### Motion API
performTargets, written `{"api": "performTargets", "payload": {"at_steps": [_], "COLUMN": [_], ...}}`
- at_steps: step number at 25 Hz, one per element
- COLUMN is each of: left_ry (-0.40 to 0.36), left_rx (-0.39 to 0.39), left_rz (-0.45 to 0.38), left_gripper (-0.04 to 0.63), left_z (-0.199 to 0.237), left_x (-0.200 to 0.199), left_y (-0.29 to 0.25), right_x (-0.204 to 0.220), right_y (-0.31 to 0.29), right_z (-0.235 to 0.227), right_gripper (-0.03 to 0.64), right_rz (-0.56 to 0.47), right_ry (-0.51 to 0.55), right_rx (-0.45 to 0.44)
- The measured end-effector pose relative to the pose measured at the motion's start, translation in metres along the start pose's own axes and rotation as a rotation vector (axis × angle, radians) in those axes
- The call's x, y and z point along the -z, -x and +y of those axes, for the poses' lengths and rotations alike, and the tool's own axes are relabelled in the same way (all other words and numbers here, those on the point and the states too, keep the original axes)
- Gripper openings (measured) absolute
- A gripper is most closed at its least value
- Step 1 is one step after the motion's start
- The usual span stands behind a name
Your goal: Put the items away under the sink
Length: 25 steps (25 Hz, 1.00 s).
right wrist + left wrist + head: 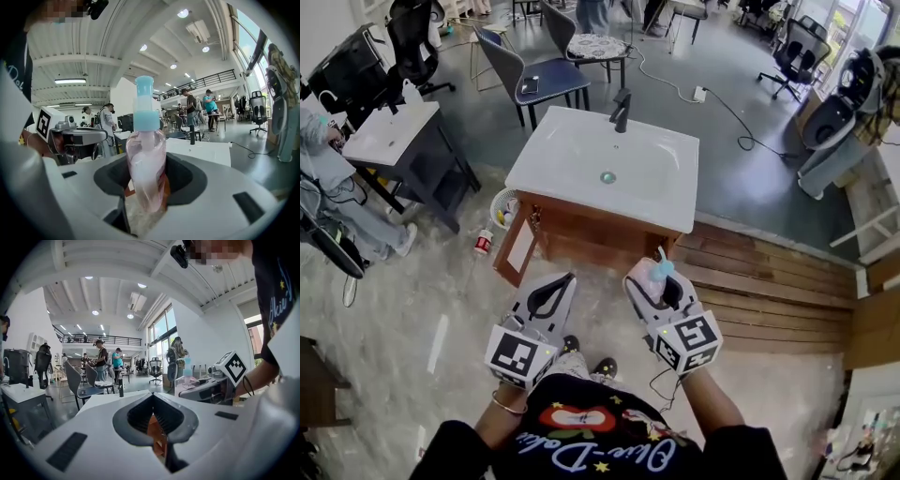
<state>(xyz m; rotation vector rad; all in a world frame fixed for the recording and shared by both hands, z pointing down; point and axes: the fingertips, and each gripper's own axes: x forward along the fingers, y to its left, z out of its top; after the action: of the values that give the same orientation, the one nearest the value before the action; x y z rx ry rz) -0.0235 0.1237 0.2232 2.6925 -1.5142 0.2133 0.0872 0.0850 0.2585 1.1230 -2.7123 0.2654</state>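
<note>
**Head view: pink pump bottle held in front of the sink cabinet**

A person is standing on a pale floor, facing a white rectangular sink (572,150) that is sitting on a brown wooden cabinet (581,236). A black tap (622,111) is rising from the sink's far edge. The person is holding out a gripper in each hand, side by side and close to the cabinet's front.

The right gripper (661,281) is clamping a clear pink plastic bottle (659,272) with a pale blue pump top. In the right gripper view the bottle (146,164) is standing upright, with the dark pads of the right gripper (149,161) pressing on both of its sides. From above, the bottle is showing just in front of the cabinet's right front corner.

The left gripper (565,281) is carrying nothing. In the left gripper view the jaws of the left gripper (152,397) are meeting at their tips, with only the cabinet's wood showing through the gap behind them.

Beside the cabinet's left front corner, a small red and white bottle (484,243) is lying on the floor, and a white round basket (500,208) is sitting against the cabinet's left side.
</note>
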Motion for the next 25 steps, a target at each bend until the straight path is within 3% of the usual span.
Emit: {"api": "performTargets", "payload": {"at_steps": [9,16,25], "left_ry": [0.000,0.009,0.015], "left_rx": [0.071,0.106,0.172], "left_rz": [0.020,0.031,0.030], "left_gripper": [0.008,0.008,0.008], "left_z": [-0.007,0.015,0.044], "left_x": [0.004,0.009,0.015], "left_y": [-0.011,-0.006,-0.008], "right_x": [0.007,0.009,0.014], "right_y": [0.001,-0.018,-0.033], "right_z": [-0.001,0.011,0.009], "right_gripper": [0.210,0.210,0.210], "right_rz": [0.002,0.014,0.042], "right_ry": [-0.046,-0.068,-0.101], "right_rx": [0.047,0.072,0.202]}}
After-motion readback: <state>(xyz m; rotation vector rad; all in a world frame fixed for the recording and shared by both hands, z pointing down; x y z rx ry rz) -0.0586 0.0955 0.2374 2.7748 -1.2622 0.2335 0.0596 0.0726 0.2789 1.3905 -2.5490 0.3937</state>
